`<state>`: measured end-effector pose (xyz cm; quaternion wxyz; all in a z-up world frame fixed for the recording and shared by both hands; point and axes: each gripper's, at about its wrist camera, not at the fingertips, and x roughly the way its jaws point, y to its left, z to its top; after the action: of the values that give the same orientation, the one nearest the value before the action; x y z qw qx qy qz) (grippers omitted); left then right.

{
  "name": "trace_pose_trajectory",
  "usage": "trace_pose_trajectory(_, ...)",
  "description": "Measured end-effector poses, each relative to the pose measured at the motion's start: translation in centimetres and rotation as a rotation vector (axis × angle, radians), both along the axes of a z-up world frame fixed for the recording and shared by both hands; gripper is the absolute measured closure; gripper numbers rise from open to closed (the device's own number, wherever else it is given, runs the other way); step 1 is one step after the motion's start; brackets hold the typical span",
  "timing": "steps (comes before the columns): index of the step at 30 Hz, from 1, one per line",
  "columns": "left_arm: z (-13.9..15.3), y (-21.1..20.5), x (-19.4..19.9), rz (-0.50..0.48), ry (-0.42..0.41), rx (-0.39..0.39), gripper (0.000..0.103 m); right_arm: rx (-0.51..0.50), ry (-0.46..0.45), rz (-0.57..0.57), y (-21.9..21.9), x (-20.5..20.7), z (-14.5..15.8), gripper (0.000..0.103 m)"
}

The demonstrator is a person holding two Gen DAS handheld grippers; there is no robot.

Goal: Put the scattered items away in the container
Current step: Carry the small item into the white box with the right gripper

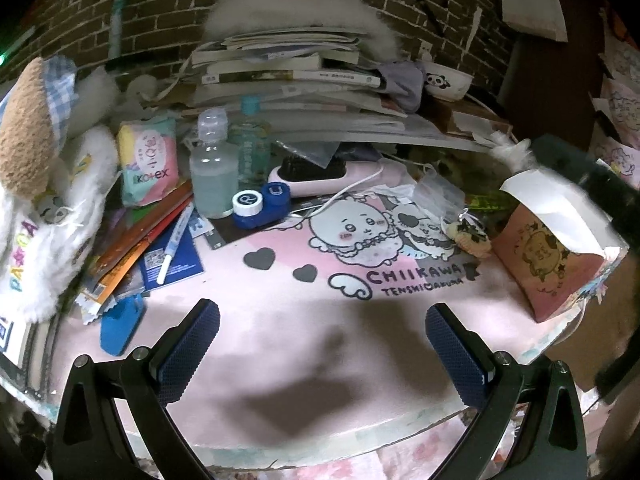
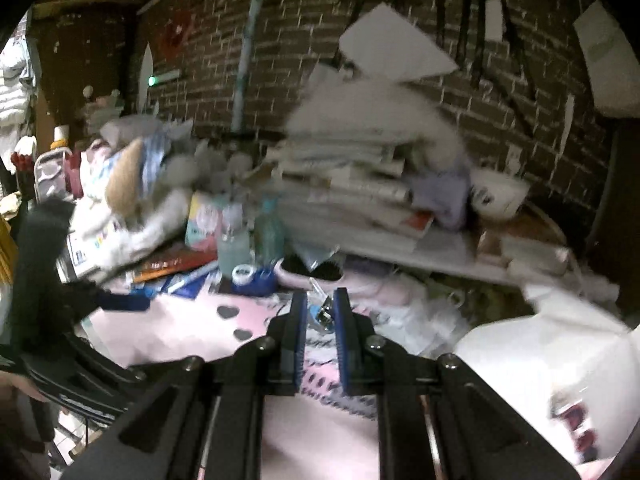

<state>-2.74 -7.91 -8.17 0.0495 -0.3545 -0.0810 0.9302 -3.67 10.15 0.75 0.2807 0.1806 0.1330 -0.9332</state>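
- The left gripper stood open above the "CHIIKAWA" mat.
- Ahead to its left lay a "Kotex" pack.
- The right gripper pinched a small shiny item.

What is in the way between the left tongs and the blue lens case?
Nothing visible. Only bare pink mat lies between the open left tongs and the lens case; the bottles stand behind it.

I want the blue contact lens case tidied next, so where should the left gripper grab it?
Grip the blue contact lens case across its narrow waist between the white R cap and the blue cap, coming from above: it lies flat, and the clear plastic bottle crowds its back.
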Motion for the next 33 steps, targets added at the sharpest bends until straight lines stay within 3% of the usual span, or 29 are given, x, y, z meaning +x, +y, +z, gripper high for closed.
trace_pose_trajectory(8,0.4,2.1,-1.1,-0.042,0.003,-0.003,0.000,0.015,0.086,-0.132,7.0,0.6,4.5,0.092)
trace_pose_trajectory(14,0.4,3.6,-1.6,-0.071,-0.005,-0.019,0.000,0.107,0.073,-0.276,12.5,-1.1,4.9,0.092)
trace_pose_trajectory(21,0.4,4.8,-2.1,-0.089,-0.017,-0.032,0.000,0.225,-0.016,-0.362,16.9,-3.7,3.0,0.092)
trace_pose_trajectory(33,1.1,6.9,-2.7,-0.135,-0.017,-0.054,0.000,0.316,-0.229,-0.355,18.8,-7.1,0.5,0.092)
